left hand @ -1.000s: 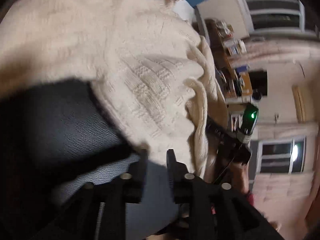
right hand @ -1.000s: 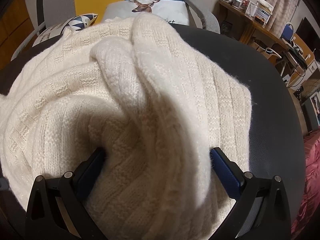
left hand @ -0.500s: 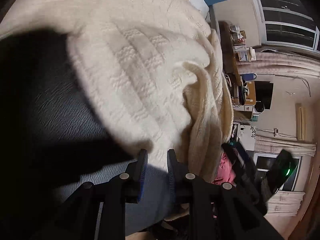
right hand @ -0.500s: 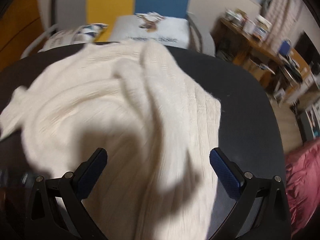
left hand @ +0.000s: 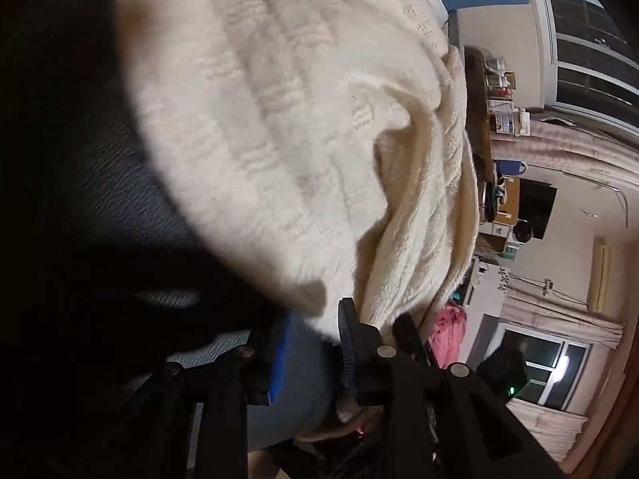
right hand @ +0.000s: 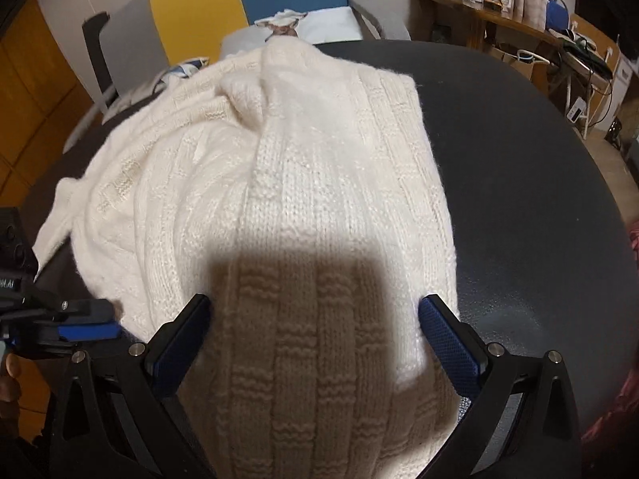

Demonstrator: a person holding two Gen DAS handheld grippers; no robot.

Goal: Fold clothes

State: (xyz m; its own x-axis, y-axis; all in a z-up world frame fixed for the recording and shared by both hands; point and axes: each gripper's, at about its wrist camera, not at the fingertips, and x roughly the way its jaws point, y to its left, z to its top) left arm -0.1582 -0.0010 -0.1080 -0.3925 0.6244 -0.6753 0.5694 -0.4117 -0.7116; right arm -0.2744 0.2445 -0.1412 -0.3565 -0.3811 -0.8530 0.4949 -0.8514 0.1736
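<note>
A cream knitted sweater point(right hand: 303, 207) lies bunched on a dark round table point(right hand: 539, 207), filling the centre and lower middle of the right wrist view; its far edge reaches the top centre of the frame, below a deer-print cushion point(right hand: 287, 24) on a grey chair; a cluttered wooden shelf point(right hand: 479, 4) sits at the upper right. The right gripper point(right hand: 315, 335) stands with its blue-padded fingers spread wide either side of the knit at the bottom of the frame, pressing on nothing; it is released. At the lower left edge of that view the left gripper point(right hand: 86, 325) pokes in beside the sweater's hem. In the left wrist view the left gripper point(left hand: 313, 341) sits at the bottom centre, jaws narrowly parted and just having been opening; grey table surface shows in the gap, the sweater's folded edge point(left hand: 399, 263) draping against the outside of the right-hand finger; nothing is clamped.
</note>
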